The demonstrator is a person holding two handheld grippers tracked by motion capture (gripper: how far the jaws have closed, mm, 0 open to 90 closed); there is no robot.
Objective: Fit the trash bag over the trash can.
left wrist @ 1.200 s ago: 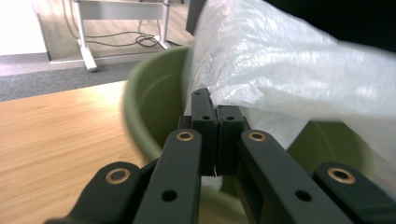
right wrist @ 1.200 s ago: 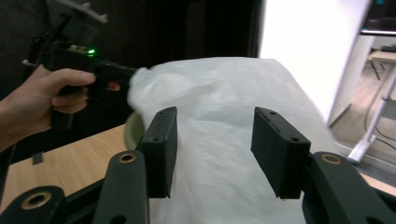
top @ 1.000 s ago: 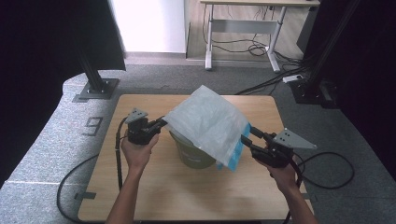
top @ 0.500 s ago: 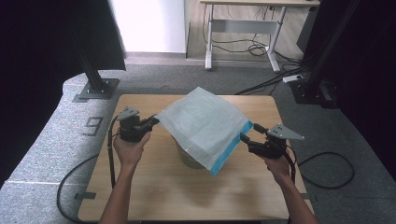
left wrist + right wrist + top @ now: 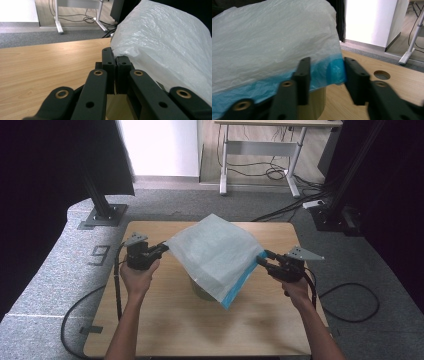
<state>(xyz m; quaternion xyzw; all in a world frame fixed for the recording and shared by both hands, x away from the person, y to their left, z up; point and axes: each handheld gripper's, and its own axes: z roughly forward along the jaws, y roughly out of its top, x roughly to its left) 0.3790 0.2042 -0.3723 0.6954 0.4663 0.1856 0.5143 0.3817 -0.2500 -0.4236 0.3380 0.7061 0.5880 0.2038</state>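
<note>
Item: translucent white plastic bag with blue rim (image 5: 215, 252), draped over tan round bin (image 5: 202, 289) mid-table. Left gripper (image 5: 161, 248) pinching bag corner; right gripper (image 5: 263, 260), jaws just closing, astride blue edge. Step: fitting liner. Next, likely: grip, pull down.

White translucent plastic bag (image 5: 216, 254) with blue edge (image 5: 274, 86), spread taut above olive bin (image 5: 202, 289), mid-table.
</note>
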